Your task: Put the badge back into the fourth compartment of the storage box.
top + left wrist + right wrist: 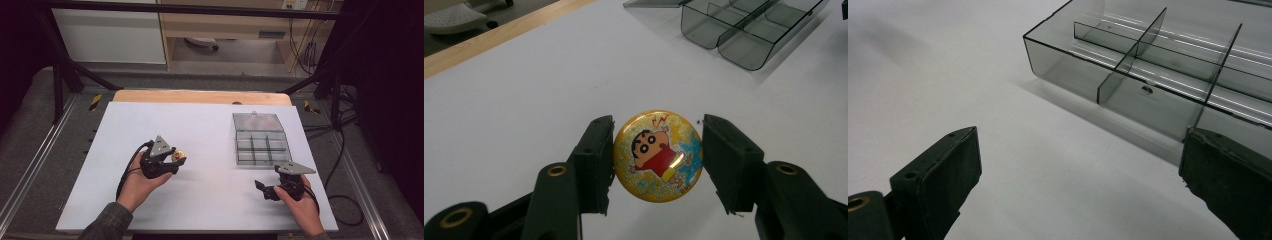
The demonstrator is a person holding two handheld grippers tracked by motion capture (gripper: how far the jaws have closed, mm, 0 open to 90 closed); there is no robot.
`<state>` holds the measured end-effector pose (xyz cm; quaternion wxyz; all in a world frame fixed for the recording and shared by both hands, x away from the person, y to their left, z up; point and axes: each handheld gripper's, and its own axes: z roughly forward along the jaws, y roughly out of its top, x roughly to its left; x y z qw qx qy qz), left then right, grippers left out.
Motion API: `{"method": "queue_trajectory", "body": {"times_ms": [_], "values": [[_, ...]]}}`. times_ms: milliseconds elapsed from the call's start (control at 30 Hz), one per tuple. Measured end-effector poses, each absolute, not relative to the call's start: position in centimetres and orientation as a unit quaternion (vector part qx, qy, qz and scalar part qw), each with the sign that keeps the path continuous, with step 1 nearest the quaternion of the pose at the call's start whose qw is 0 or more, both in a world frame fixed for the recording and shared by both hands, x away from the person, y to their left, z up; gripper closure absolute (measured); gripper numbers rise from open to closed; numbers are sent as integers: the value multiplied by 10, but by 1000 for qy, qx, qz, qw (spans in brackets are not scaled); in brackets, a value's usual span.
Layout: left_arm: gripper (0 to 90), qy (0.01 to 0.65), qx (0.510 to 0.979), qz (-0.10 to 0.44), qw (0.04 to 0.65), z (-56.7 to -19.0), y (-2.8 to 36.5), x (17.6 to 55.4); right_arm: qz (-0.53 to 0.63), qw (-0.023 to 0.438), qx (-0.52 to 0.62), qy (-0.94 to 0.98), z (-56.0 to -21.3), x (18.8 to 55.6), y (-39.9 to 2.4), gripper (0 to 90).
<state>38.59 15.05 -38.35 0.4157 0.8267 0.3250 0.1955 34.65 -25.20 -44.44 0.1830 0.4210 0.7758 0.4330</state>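
A round yellow pin badge (pixel 657 156) with a cartoon boy in a red shirt sits between the two black jaws of my left gripper (pixel 657 127), which is shut on its edges. From above, the badge (pixel 178 157) and the left gripper (pixel 177 161) are left of the table's middle, slightly above the white surface. A clear smoky compartment box (pixel 261 145) lies open at the right, its lid (pixel 257 121) folded back. My right gripper (pixel 261 188) hovers just in front of the box (pixel 1148 65), open, with nothing between its jaws (pixel 1080 150).
The white tabletop (pixel 200 200) has a wooden strip (pixel 200 96) along its far edge. Black frame bars and cables stand around the table's sides. The box's compartments (pixel 744 30) hold nothing that I can see.
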Motion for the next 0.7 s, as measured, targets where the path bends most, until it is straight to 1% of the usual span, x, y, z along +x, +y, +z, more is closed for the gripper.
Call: {"method": "queue_trajectory", "body": {"times_ms": [367,700], "values": [[480,301,836,190,417,-371,117,396,435,185,420,775,-444,345,-252,39],[480,296,839,182,419,-369,100,406,437,183,420,774,-444,345,-252,38]]}}
